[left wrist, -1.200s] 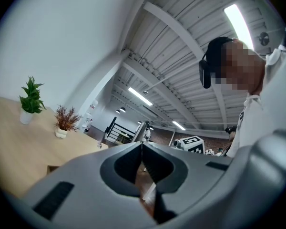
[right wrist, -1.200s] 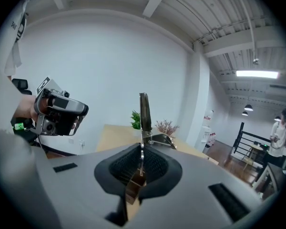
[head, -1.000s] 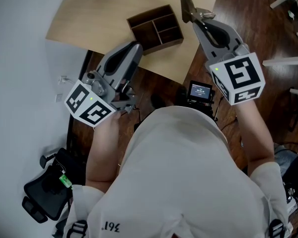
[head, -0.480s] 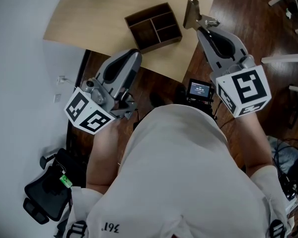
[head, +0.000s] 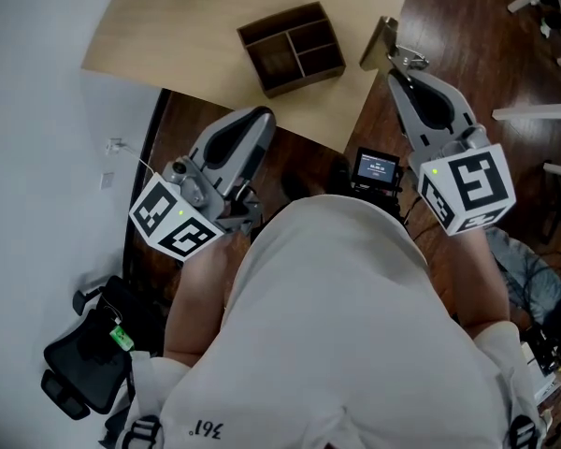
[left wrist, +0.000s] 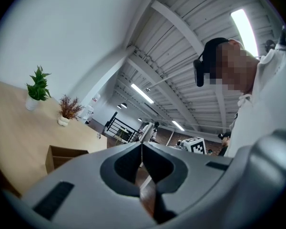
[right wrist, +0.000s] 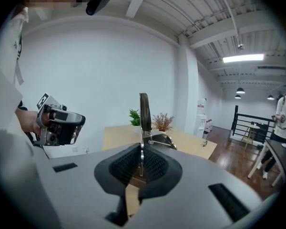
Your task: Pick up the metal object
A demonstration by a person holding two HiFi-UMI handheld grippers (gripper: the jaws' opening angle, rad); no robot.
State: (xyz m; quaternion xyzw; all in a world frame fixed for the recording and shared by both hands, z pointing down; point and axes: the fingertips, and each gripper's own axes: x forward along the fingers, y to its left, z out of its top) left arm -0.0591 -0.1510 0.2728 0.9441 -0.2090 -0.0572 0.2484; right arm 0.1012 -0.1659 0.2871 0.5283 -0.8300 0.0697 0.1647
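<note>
The pick-up looks done to me. The right gripper (right wrist: pixel 141 149) is clamped on the metal object (right wrist: pixel 144 109), a thin flat piece with a bit of wire fitting on it. The piece stands up out of the closed jaws, pinched at its lower end. Seen from the head, it hangs to the right of the wooden box (head: pixel 292 50), about level with it and near the counter (head: pixel 187 36) edge on that side. It seems clear of the surface, not resting on it, though I cannot see its underside to be sure. What could be left is only to carry it somewhere or set it down, and the task names no place for that.

The left gripper (left wrist: pixel 142 147) has nothing to do with it. Its jaws are pressed together with nothing between them, and it is held low on the near side of the box, off the counter and close to the person's body.

Counting what is here:
- One metal object.
- Two grippers, one in each of the person's hands.
- One wooden box, open-topped and empty, with three compartments as far as I can make out: one long and two short.
- Two potted plants (left wrist: pixel 38 87) at the far end of the counter, well beyond the box.
- One small screen (head: pixel 376 168), lit, below the counter edge on the near side of the box.
</note>
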